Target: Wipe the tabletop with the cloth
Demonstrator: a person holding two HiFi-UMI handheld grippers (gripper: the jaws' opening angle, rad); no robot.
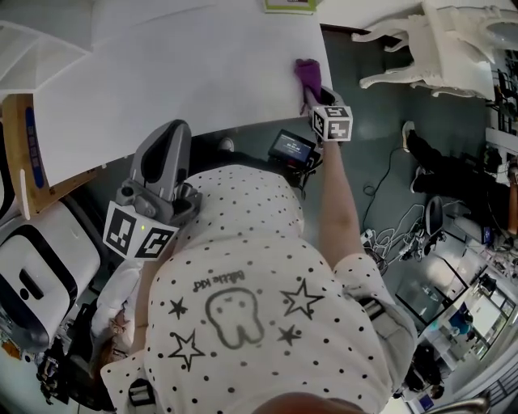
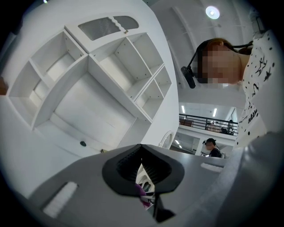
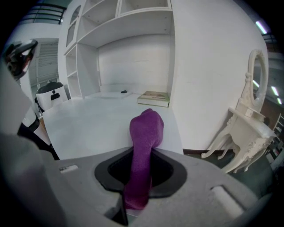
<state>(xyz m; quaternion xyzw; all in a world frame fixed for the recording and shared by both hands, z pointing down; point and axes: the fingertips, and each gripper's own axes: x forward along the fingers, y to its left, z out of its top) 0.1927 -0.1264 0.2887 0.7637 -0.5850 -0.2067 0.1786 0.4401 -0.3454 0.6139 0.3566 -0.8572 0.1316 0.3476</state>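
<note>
A purple cloth [image 1: 307,75] rests on the right near corner of the white tabletop [image 1: 202,65]. My right gripper [image 1: 312,95] is shut on it at the end of an outstretched arm. In the right gripper view the cloth [image 3: 144,133] runs up out of the gripper [image 3: 143,166] in a bunched strip, its top folded over the table [image 3: 97,126]. My left gripper [image 1: 164,145] is held close to the body, off the table's near edge, jaws together and holding nothing. The left gripper [image 2: 142,170] points up at white shelving.
A book [image 1: 290,5] lies at the table's far edge. A white ornate chair [image 1: 429,48] stands right of the table. A white appliance [image 1: 32,275] sits at the left, cables [image 1: 388,238] lie on the floor, and a small screen [image 1: 291,147] is below the table edge.
</note>
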